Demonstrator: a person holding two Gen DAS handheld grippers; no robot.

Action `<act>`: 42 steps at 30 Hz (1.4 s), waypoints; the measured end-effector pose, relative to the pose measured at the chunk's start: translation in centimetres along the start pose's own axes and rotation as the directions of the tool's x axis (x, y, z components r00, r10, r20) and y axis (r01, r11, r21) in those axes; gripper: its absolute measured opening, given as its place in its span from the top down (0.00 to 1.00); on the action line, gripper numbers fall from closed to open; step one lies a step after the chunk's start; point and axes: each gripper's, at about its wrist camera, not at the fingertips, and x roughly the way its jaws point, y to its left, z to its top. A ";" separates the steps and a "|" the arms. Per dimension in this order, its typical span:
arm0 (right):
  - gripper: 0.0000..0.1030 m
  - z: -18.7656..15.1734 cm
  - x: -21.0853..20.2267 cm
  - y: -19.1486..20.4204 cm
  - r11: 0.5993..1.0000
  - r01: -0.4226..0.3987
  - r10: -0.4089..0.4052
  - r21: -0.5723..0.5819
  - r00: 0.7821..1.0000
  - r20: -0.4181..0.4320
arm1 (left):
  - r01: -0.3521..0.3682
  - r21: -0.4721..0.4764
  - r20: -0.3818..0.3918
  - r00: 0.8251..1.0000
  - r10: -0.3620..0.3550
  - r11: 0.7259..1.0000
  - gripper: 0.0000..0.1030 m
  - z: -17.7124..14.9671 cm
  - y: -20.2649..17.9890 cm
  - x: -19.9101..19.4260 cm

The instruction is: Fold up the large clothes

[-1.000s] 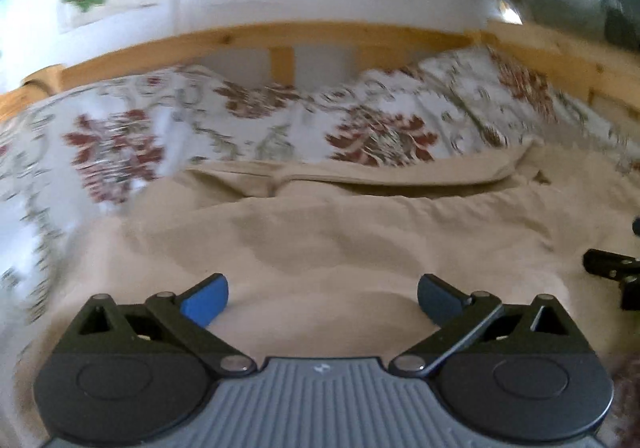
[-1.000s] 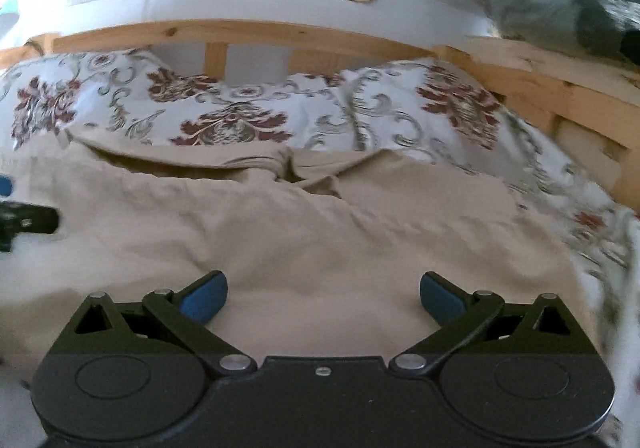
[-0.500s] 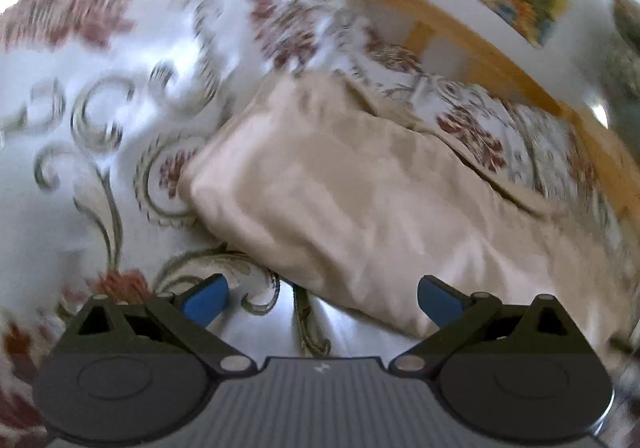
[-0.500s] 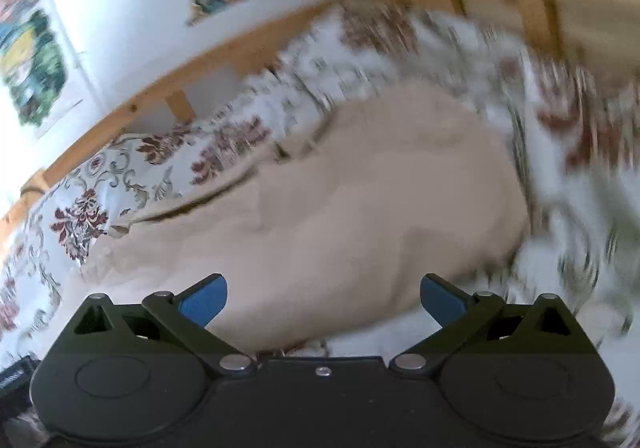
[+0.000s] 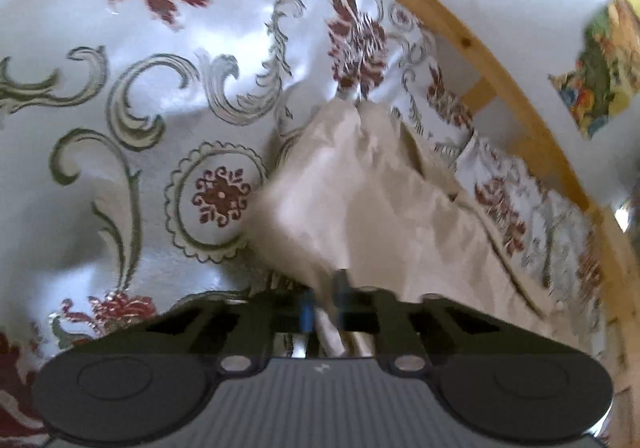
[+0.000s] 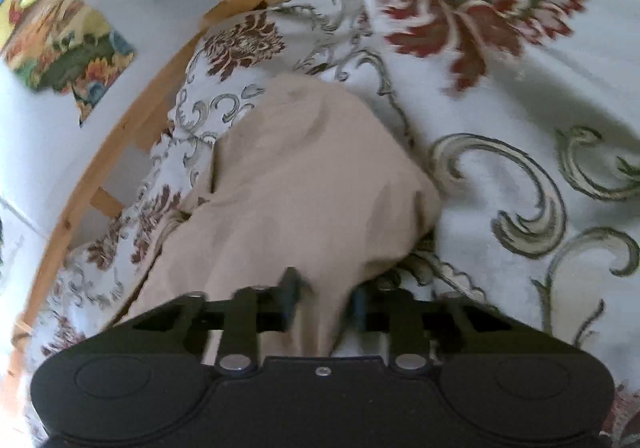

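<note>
Left wrist view: both grippers pinch the beige garment [image 5: 372, 208] on the floral bedspread [image 5: 132, 120].

Left gripper [image 5: 324, 302] has its jaws drawn together on a corner of the cloth; the right gripper [image 6: 326, 288] clamps a bunched fold of it between nearly closed fingers [image 6: 290, 284]. The garment [image 6: 304, 176] lies across the bedspread [image 6: 520, 128], near the wooden bed rail [image 5: 500, 88] by the white wall.

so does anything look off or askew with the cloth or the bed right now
Nothing looks damaged or spilled. The beige garment lies bunched and wrinkled on the floral bedspread, not flat, with one end pinched by the left gripper and the other by the right gripper. Both views are blurred.
</note>
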 end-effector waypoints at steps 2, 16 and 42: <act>0.93 0.2 -0.8 0.1 1.000 -0.007 0.007 -0.009 1.000 -0.002 | 0.005 0.017 0.024 1.000 -0.006 1.000 0.99 0.0 -0.2 -1.0; 0.84 -2.6 -8.3 2.4 0.986 0.044 -0.051 -0.163 0.998 -0.036 | 0.035 0.125 0.009 0.999 -0.037 0.991 0.99 -0.1 2.1 -6.4; 0.01 -9.5 -4.8 12.3 0.558 0.228 0.145 -0.798 0.920 0.364 | -0.004 0.149 0.010 1.000 0.002 0.989 0.20 -1.1 2.4 -3.4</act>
